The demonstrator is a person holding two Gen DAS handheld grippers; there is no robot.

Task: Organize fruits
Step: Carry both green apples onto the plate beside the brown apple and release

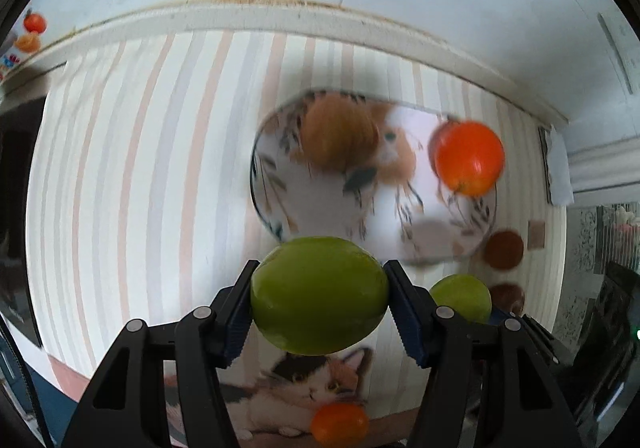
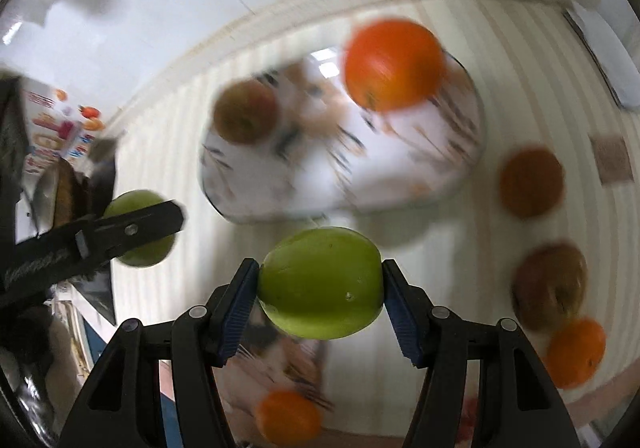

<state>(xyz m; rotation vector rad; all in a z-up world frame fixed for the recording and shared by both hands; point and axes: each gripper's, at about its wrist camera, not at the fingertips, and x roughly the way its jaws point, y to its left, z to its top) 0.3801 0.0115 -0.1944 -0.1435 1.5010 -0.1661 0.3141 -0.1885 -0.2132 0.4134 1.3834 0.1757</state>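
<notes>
My left gripper [image 1: 319,294] is shut on a green apple [image 1: 319,294] and holds it above the striped table. My right gripper [image 2: 320,284] is shut on a second green apple [image 2: 320,284], which also shows in the left wrist view [image 1: 462,298]. The left gripper and its apple [image 2: 138,228] appear at the left of the right wrist view. Beyond both stands a floral plate [image 1: 328,204] [image 2: 384,184] holding a brownish apple [image 1: 338,132] [image 2: 244,112] and an orange [image 1: 468,158] [image 2: 394,64].
Two brown fruits [image 2: 530,182] [image 2: 550,284] and an orange [image 2: 576,352] lie on the table right of the plate. Another orange [image 1: 339,424] [image 2: 288,422] lies near a cat picture [image 1: 304,388] at the front. A white wall rises behind the table.
</notes>
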